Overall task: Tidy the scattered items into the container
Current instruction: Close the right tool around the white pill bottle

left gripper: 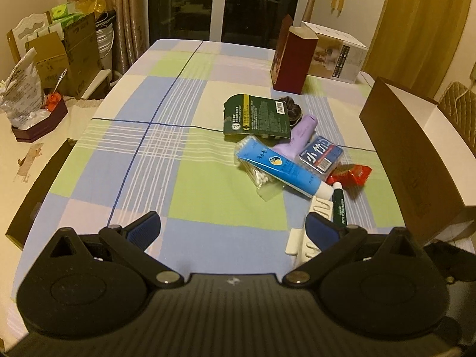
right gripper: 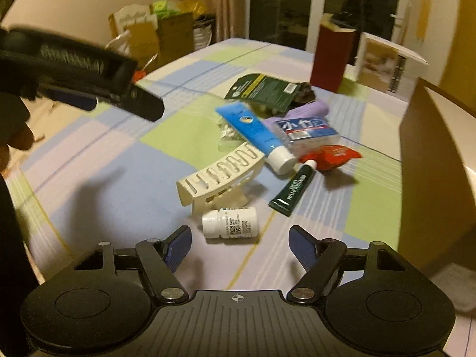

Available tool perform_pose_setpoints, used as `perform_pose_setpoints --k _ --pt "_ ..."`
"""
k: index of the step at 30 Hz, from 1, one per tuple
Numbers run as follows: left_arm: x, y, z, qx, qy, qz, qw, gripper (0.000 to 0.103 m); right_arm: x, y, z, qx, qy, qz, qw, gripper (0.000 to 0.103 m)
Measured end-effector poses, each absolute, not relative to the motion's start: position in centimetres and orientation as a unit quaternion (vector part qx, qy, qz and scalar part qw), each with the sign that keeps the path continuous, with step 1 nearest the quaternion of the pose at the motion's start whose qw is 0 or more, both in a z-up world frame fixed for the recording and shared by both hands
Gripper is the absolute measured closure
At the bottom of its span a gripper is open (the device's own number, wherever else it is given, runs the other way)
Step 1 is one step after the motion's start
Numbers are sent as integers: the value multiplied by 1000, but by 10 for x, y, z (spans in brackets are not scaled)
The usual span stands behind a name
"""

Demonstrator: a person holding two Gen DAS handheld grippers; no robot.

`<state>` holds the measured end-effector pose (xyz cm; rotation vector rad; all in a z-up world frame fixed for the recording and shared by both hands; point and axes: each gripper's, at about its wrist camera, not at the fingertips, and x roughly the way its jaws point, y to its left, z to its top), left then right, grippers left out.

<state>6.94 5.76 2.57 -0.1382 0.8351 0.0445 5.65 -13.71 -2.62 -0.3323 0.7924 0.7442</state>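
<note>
Presently the right gripper (right gripper: 239,245) stands wide and empty, low over the bench (right gripper: 125,178). Just ahead of its fingertips a white pill bottle (right gripper: 229,222) lies on its side, long axis across the view, cap to the left. Beyond it and touching or nearly so, a cream hair clip (right gripper: 221,175) lies with its length running from near-left to far-right. To the right, a green lip balm (right gripper: 293,192) points its white tip away, toward a red sachet (right gripper: 333,156). A blue tube (right gripper: 253,132) lies diagonally, cap toward the gripper, over a bag of cotton swabs (right gripper: 227,132). Further out sit a blue floss box (right gripper: 306,132), a purple bottle (right gripper: 309,110) and a dark green card (right gripper: 264,90).

The left gripper (left gripper: 233,227) is likewise wide and empty; its right finger overlaps the hair clip (left gripper: 312,226) in the left wrist view, contact not determinable. The open brown container (left gripper: 416,160) stands at the right bench edge, just beside the cluster. A red box (left gripper: 293,62) stands upright further back.
</note>
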Motion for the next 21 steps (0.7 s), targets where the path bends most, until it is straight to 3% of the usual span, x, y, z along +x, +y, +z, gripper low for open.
perform_pose_setpoints --k 7,9,12,14,21 --pt "72 62 18 -78 404 20 911 1 68 -125 -41 -164 376 362 837 25" --pt "73 62 17 -77 404 20 912 1 71 -123 -45 -168 378 363 835 40" --pt "75 60 15 -71 401 13 913 1 74 -121 -49 -171 382 361 833 45" --pt "76 58 14 -67 399 9 914 1 75 -121 -50 -170 381 360 834 54" --pt "83 40 9 -34 398 -35 916 2 69 -129 -42 -187 382 326 844 54"
